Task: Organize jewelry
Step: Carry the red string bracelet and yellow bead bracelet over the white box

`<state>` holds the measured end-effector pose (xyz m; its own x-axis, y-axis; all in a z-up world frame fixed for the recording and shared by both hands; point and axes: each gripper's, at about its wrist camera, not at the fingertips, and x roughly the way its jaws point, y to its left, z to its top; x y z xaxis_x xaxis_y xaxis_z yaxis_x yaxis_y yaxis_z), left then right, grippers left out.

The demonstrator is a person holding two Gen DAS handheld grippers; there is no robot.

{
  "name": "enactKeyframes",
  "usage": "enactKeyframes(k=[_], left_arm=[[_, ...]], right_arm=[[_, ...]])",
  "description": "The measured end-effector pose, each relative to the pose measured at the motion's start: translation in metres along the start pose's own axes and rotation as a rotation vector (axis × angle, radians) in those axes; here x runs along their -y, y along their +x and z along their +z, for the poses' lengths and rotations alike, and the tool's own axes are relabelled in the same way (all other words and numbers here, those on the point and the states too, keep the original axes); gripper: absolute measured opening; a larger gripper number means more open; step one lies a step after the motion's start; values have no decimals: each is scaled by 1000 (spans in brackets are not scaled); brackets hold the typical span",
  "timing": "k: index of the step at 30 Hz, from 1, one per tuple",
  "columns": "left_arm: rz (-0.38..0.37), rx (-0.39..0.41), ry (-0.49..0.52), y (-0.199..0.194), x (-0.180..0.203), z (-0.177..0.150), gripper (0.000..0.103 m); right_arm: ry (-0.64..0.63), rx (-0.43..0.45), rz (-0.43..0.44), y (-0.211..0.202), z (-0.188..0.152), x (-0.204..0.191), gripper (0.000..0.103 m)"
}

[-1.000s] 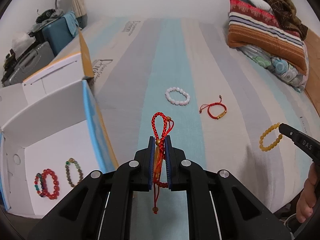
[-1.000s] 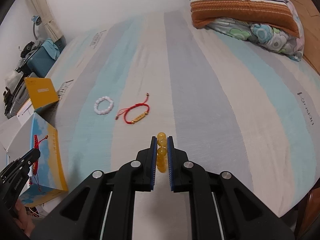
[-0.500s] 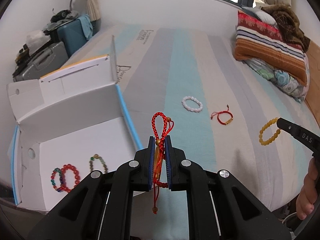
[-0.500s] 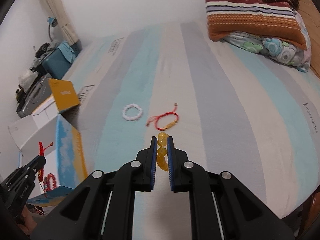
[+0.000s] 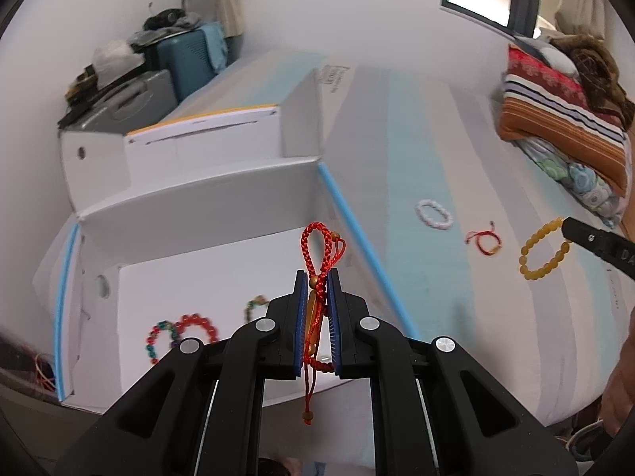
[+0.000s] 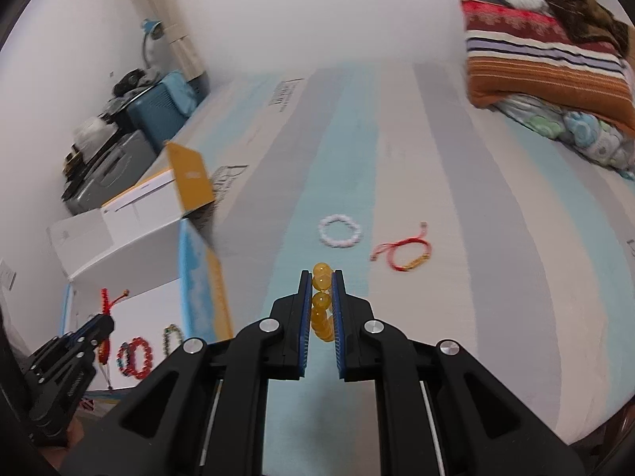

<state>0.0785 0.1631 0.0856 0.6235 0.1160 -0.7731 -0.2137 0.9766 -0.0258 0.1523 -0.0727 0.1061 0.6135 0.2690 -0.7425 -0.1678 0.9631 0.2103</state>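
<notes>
My left gripper (image 5: 316,277) is shut on a red cord bracelet (image 5: 320,252) and holds it above the open white box (image 5: 206,269). Several bead bracelets (image 5: 186,327) lie on the box floor. My right gripper (image 6: 322,277) is shut on a yellow bead bracelet (image 6: 321,301), which also shows in the left wrist view (image 5: 541,252), held above the striped bed. A white bead bracelet (image 6: 340,230) and a red cord bracelet with a gold bar (image 6: 405,254) lie on the bed ahead of the right gripper.
The box's blue and yellow side wall (image 6: 202,277) stands between box and bed. Folded blankets and a pillow (image 6: 547,63) sit at the far right. Suitcases and clutter (image 5: 131,87) stand behind the box by the wall.
My left gripper has swung left and now hangs over the box interior with the red cord bracelet. My right gripper has moved left, nearer the box, holding the yellow bracelet.
</notes>
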Motion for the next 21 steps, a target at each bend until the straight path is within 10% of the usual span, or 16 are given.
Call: enactKeyframes(k=[21], left_arm=[[138,-17,-177,3,-137,-16,9]], right_arm=[[-212,14,192,13,-16,-152,9]])
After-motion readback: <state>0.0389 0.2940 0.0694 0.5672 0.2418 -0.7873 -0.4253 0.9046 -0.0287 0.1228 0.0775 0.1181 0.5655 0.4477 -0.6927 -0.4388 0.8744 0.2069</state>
